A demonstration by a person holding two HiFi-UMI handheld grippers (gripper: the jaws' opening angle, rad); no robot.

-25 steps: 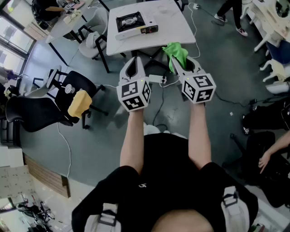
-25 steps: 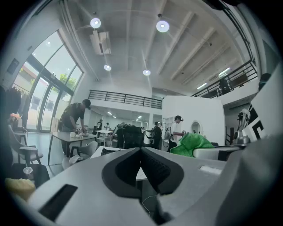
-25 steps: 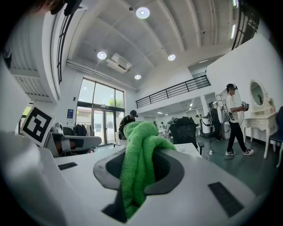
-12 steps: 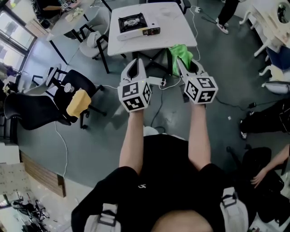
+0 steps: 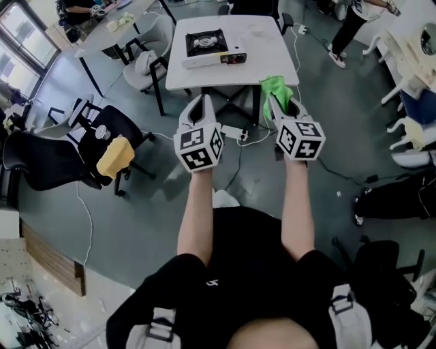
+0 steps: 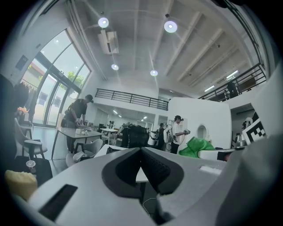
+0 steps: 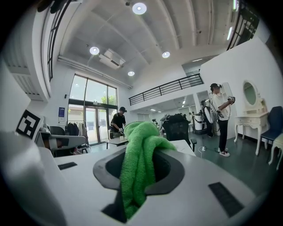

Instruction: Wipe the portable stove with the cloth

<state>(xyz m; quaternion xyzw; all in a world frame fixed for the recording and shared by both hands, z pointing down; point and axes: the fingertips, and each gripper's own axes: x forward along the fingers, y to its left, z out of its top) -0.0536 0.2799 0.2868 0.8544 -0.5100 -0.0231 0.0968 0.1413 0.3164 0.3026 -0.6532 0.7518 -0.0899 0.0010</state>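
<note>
From the head view, a black-and-silver portable gas stove [image 5: 211, 49] sits on a white square table [image 5: 272, 51], ahead of both raised grippers. Left gripper view: the left gripper [image 6: 141, 150] has its jaws together, empty. Right gripper view: the right gripper [image 7: 139, 154] clamps a bright green cloth [image 7: 140, 132].

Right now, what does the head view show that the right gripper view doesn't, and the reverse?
Head view only: the portable stove, sitting on the white table. Right gripper view only: the ceiling lights, and a close look at the jaws pinched shut on fabric. Both: the green cloth bunched in the right gripper.
</note>
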